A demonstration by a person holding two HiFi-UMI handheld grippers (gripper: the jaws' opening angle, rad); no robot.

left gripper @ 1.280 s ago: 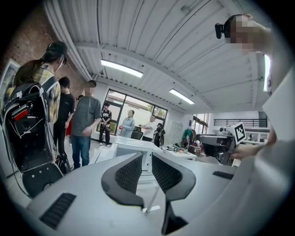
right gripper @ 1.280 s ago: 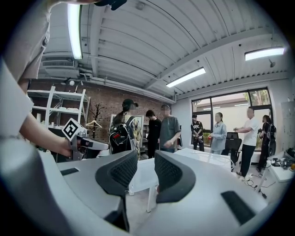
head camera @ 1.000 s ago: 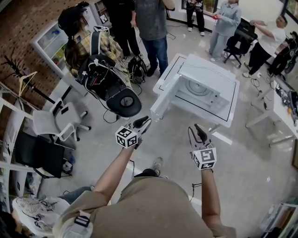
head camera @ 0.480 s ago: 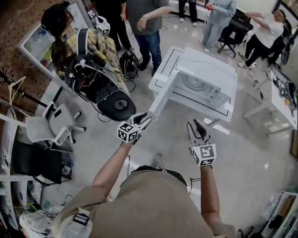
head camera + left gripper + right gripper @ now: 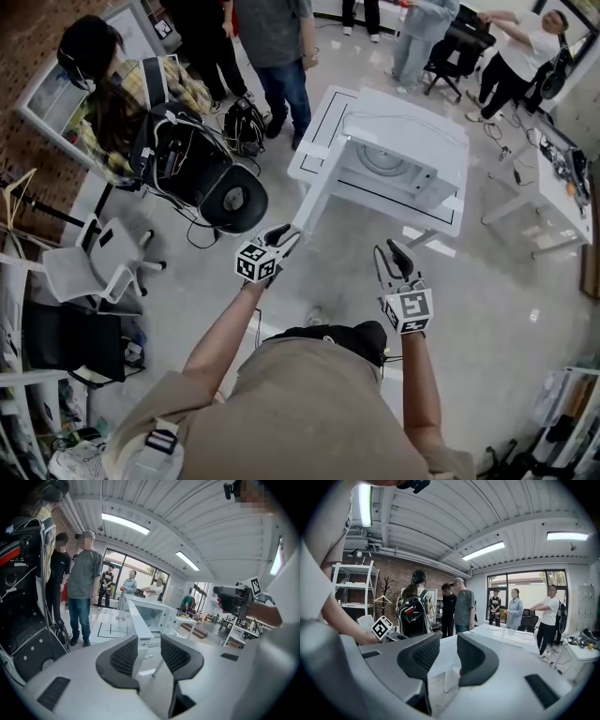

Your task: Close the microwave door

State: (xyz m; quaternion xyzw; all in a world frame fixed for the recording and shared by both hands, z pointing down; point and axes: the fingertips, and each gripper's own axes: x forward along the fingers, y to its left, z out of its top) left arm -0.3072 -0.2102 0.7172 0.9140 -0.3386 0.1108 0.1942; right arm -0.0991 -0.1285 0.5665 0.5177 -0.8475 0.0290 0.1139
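Two empty grippers sit low in frame: the left gripper (image 5: pixel 289 234), jaws opening, is nearest the counter (image 5: pixel 314 173) corner; the right gripper (image 5: pixel 391 253) is partly open. Beyond, upper centre, the microwave (image 5: pixel 405 141) faces them, its door (image 5: pixel 350 148) apparently swung out leftward.

Setting is reading as an open robotics lab or workshop. People (image 5: pixel 274 37) are standing about on a glossy grey floor (image 5: pixel 506 281), and one is wearing a backpack rig (image 5: pixel 187 155). Strip lights (image 5: pixel 483 550) are glowing under a bare ribbed ceiling (image 5: pixel 440 513). A brick wall (image 5: pixel 393 576), metal shelving (image 5: pixel 351 584), a swivel chair (image 5: pixel 98 262) and a white work table (image 5: pixel 562 202) are lining the floor's edges, with cables (image 5: pixel 495 141) trailing loose.
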